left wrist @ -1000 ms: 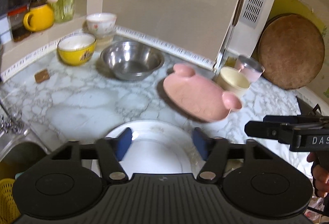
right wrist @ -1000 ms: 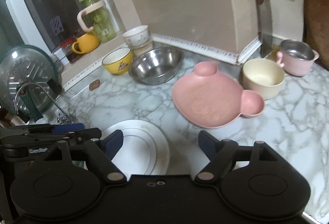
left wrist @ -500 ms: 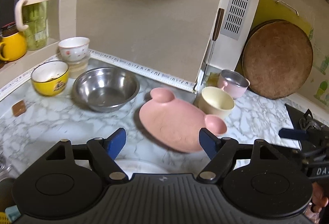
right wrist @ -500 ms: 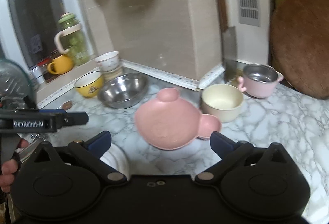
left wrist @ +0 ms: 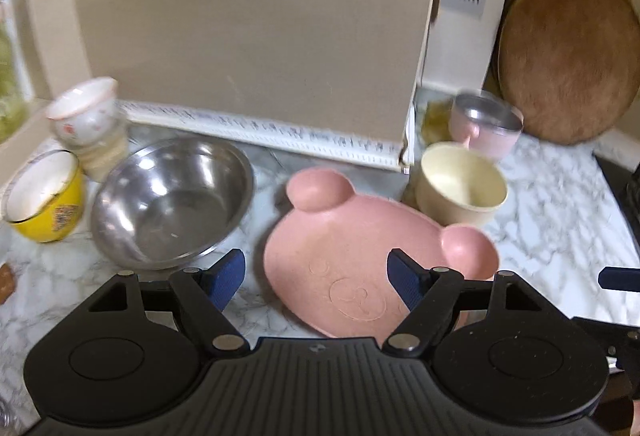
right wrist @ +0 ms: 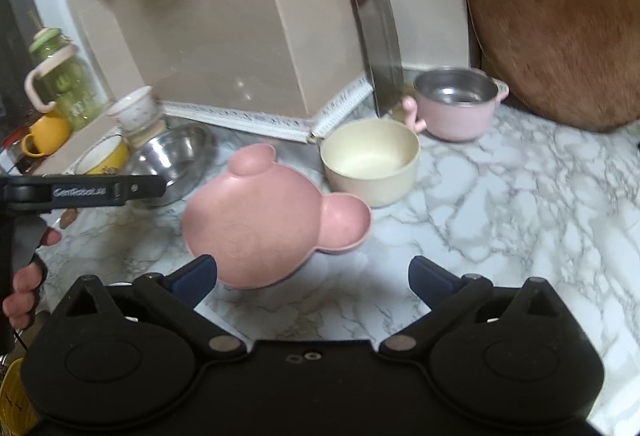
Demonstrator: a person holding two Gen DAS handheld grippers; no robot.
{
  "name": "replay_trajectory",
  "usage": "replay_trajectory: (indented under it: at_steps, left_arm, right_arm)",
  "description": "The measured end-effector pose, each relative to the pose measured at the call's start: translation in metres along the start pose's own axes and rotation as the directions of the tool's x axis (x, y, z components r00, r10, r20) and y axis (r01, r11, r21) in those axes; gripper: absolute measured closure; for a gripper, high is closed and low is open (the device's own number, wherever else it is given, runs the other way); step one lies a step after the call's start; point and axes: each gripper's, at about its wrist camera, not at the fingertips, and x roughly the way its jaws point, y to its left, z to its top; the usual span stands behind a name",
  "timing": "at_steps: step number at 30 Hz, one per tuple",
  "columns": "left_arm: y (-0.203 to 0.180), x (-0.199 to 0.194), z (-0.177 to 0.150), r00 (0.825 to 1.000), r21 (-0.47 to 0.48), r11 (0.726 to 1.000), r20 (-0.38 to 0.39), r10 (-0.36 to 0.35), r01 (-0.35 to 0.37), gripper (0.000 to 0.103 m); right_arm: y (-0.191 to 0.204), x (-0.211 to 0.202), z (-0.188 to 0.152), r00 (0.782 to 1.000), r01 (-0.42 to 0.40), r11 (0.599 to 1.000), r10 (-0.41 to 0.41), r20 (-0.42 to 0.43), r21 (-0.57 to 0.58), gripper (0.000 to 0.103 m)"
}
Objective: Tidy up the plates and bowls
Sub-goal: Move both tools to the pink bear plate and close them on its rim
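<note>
Two tools work over the marbled surface (right wrist: pixel 520 203), and neither has hold of anything. The left tool (left wrist: pixel 316 278) has its jaws well apart; the near part of the pink bear-shaped plate (left wrist: pixel 360 260) shows between its blue pads (left wrist: pixel 226 278), with no pad seen pressing on the plate. The right tool (right wrist: pixel 312 276) has its jaws spread wide, over bare marble, with the plate's near rim just beside its left pad.

Plate position: flat on the surface, ears toward the back wall, between the steel bowl (left wrist: pixel 172 203) on the left and the cream bowl (right wrist: pixel 370 159) on the right. The cream bowl stands just beside one ear of the plate.

Other dishes:
- Yellow bowl (left wrist: pixel 42 205), left of the steel bowl.
- White patterned cup (left wrist: pixel 84 111), stacked on another cup behind the yellow bowl.
- Pink two-handled pot (right wrist: pixel 456 103), behind the cream bowl.

A round wooden board (right wrist: pixel 556 23) leans against the wall at the right. A cleaver blade (right wrist: pixel 382 55) hangs by the wall corner. A hand (right wrist: pixel 28 288) grips the left tool's handle in the right wrist view.
</note>
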Motion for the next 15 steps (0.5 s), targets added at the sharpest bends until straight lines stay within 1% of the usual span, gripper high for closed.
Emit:
replay_trajectory:
  at_steps: [2, 4, 7, 9, 11, 15]
  left_arm:
    - [-0.001, 0.017, 0.004, 0.999, 0.012, 1.0, -0.034, -0.001, 0.001, 0.025]
    - [0.0, 0.036, 0.01, 0.996, 0.023, 1.0, -0.085, -0.015, 0.017, 0.025]
    - [0.005, 0.057, 0.019, 0.987, 0.004, 0.998, -0.144, -0.067, 0.068, 0.025]
    - [0.006, 0.066, 0.026, 0.983, 0.002, 0.996, -0.162, -0.085, 0.087, 0.025]
    - [0.006, 0.074, 0.034, 0.98, 0.01, 0.995, -0.176, -0.096, 0.1, 0.025]
    - [0.008, 0.091, 0.047, 0.972, 0.018, 0.994, -0.211, -0.1, 0.107, 0.025]
  right_arm:
    - [-0.002, 0.01, -0.001, 1.0, 0.002, 1.0, -0.002, -0.021, 0.013, 0.002]
    - [-0.004, 0.02, -0.002, 0.999, 0.0, 1.0, 0.001, -0.046, 0.021, 0.003]
    - [-0.005, 0.034, -0.002, 0.997, -0.01, 0.999, 0.014, -0.081, 0.042, 0.006]
    - [-0.006, 0.042, -0.001, 0.995, -0.017, 0.998, 0.023, -0.101, 0.057, 0.008]
    - [-0.006, 0.051, -0.001, 0.992, -0.027, 0.997, 0.036, -0.122, 0.072, 0.012]
    - [-0.007, 0.068, 0.0, 0.984, -0.042, 0.993, 0.06, -0.17, 0.112, 0.018]
